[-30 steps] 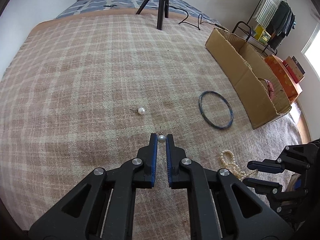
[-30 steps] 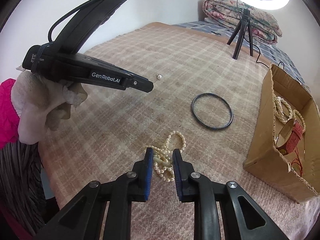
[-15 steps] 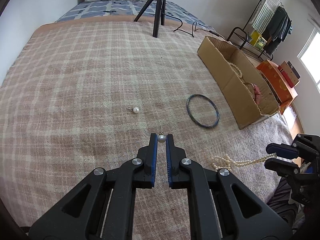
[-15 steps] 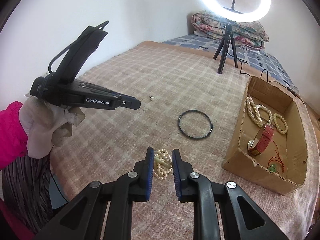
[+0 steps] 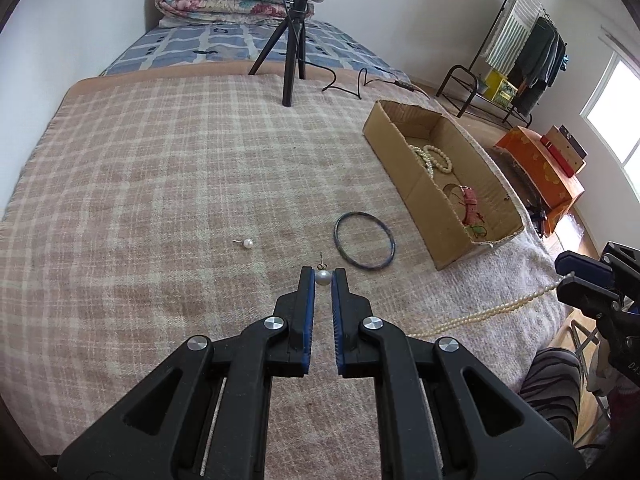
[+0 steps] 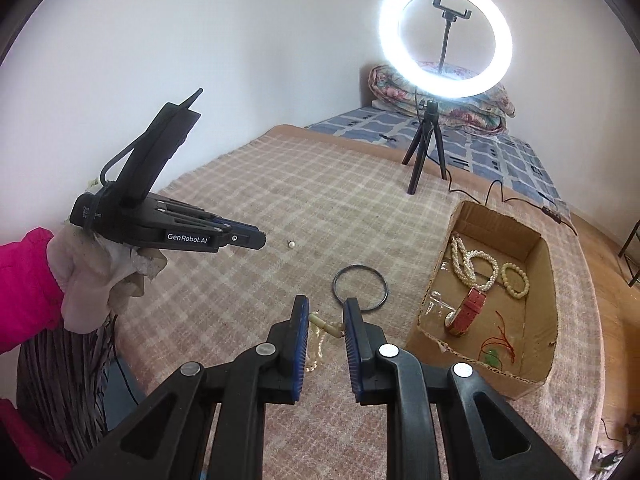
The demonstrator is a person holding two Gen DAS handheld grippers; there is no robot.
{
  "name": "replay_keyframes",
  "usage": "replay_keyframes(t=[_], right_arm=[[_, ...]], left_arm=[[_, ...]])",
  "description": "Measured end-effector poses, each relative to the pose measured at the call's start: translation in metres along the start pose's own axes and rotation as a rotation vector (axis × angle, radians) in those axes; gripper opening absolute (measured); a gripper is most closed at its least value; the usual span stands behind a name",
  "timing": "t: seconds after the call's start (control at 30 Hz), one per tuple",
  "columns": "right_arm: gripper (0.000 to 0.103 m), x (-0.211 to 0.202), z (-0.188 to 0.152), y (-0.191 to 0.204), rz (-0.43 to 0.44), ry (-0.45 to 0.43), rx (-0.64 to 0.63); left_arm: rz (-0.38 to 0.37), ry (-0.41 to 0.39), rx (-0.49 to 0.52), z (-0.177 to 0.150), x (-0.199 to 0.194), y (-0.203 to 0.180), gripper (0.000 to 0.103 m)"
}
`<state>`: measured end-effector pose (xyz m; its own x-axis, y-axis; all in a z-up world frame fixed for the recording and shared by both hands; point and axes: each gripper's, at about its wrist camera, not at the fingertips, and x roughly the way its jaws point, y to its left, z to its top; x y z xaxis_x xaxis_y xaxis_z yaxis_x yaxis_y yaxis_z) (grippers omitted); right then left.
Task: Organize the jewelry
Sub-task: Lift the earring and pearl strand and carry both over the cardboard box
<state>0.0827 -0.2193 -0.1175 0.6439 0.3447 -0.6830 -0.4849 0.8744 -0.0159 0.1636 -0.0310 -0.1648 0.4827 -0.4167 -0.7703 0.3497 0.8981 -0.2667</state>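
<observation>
A: Left wrist view. Left claw closed on a pearl earring, pinched at the very tips, post pointing away. Held clear above the plaid blanket.
B: Other items on the bed?
A: Second pearl earring lying loose on the blanket, left of the claw tips. Dark bangle flat on the blanket, just right of the tips. Cardboard box further right, holding pearl bracelets and a red watch.
B: Right claw from this side?
A: Right claw at the right edge, a pearl necklace stretched from its tips down to the blanket.

B: Right wrist view?
A: Right claw narrowed on the necklace clasp, pale bar spanning the two pads. Beads hanging below, behind the left finger. Bangle just beyond the tips; box to the right, watch and bracelets inside.
B: Left claw here?
A: Left claw at left, raised above the blanket, gripped by a gloved hand with a pink sleeve. Tips too small to judge in this view. Loose earring just beyond them. Ring light on a tripod at the far end of the bed.
</observation>
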Motion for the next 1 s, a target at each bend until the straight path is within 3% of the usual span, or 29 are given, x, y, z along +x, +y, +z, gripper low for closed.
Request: replay_keyframes(t=[0.43,1.0], right_arm=[[0.016,-0.06,0.016,-0.017,-0.076,-0.08,-0.028],[0.016,-0.108,0.047,-0.075,-0.226,-0.159,-0.026]], left_arm=[[-0.074,-0.05,0.064,0.02,-0.021,-0.05,0.006],[-0.16,-0.059,0.134,0.044,-0.005,-0.119,0.006]])
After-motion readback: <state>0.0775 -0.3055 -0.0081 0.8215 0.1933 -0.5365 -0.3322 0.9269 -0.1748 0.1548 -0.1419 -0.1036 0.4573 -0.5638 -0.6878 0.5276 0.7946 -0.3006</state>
